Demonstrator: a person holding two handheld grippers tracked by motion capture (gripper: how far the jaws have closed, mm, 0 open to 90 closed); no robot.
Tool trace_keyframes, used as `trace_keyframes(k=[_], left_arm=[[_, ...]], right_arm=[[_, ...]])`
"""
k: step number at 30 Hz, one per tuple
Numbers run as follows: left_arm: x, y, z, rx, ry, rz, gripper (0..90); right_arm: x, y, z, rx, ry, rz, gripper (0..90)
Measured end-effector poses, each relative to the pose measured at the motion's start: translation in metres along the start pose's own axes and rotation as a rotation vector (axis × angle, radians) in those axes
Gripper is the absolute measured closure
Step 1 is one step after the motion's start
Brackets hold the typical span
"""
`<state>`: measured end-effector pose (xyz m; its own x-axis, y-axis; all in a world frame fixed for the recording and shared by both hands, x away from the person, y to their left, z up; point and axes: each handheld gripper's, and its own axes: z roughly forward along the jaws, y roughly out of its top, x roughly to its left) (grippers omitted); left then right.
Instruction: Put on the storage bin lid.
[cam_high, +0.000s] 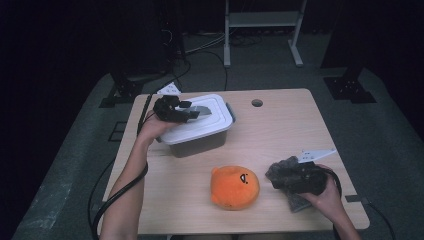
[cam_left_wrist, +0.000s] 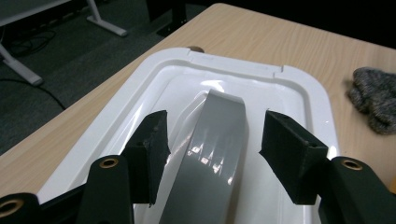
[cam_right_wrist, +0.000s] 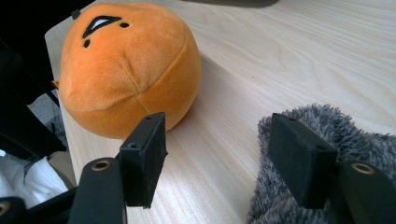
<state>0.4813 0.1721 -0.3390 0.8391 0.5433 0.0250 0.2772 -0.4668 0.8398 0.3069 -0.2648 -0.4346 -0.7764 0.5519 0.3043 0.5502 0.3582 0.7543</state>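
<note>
Over white lid's grey handle (cam_left_wrist: 215, 140), left tool (cam_left_wrist: 212, 154) part-open, handle between jaws, untouched.

white plastic box lid (cam_left_wrist: 299, 88) with a glossy grey handle (cam_left_wrist: 212, 154), orange plush ball (cam_right_wrist: 126, 65) with black face markings, fuzzy grey cloth (cam_right_wrist: 336, 135), pale woodgrain table (cam_high: 290, 125)

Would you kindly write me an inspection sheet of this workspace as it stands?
Surface: light wooden table with a round hole at the far edge.
Job's things: white-lidded box, lid on, grey handle lying flat.
Clutter: orange plush; grey fuzzy cloth near the right edge.
Grippers: left hand-held gripper straddles the handle with gaps either side; right hand-held gripper open over bare table beside the cloth.
Cables: one trails from each gripper; more on the floor.
Surroundings: dark room, grey floor, white frame legs.
</note>
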Motion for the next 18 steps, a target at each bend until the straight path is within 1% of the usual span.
trace_keyframes(k=[1, 3, 5, 8, 9, 10, 12, 15, 18], left_arm=[[-0.0003, 0.0001, 0.0007, 0.005, -0.006, 0.001, 43.6], [-0.0008, 0.0008, 0.0016, 0.014, 0.000, 0.015, 46.0], [-0.0010, 0.0014, 0.0027, 0.020, -0.005, 0.015, 49.2], [-0.0016, 0.0018, 0.0049, 0.032, 0.007, 0.027, 52.2], [-0.0014, 0.0019, 0.0047, 0.030, 0.009, 0.026, 53.7], [-0.0009, 0.0019, 0.0047, 0.026, 0.001, 0.020, 54.9], [-0.0014, 0.0023, 0.0044, 0.029, -0.002, 0.030, 56.5], [-0.0021, 0.0023, 0.0040, 0.029, -0.011, 0.033, 58.0], [-0.0042, 0.0022, 0.0043, 0.025, -0.035, 0.042, 61.3]], right_arm=[[0.0000, -0.0001, 0.0000, 0.001, 0.000, 0.000, 36.1], [0.0001, -0.0002, -0.0001, 0.001, 0.001, 0.001, 36.1], [0.0001, -0.0002, -0.0003, -0.001, 0.001, 0.001, 36.1], [0.0002, -0.0002, -0.0005, -0.001, 0.001, 0.000, 36.1], [0.0003, -0.0003, -0.0006, 0.000, 0.001, -0.001, 36.1], [0.0004, -0.0004, -0.0007, 0.000, 0.002, -0.001, 36.1], [0.0004, -0.0005, -0.0008, 0.001, 0.002, -0.001, 36.1], [0.0005, -0.0005, -0.0002, 0.003, 0.003, 0.003, 36.1], [0.0010, -0.0002, 0.0006, 0.005, 0.005, -0.002, 36.1]])
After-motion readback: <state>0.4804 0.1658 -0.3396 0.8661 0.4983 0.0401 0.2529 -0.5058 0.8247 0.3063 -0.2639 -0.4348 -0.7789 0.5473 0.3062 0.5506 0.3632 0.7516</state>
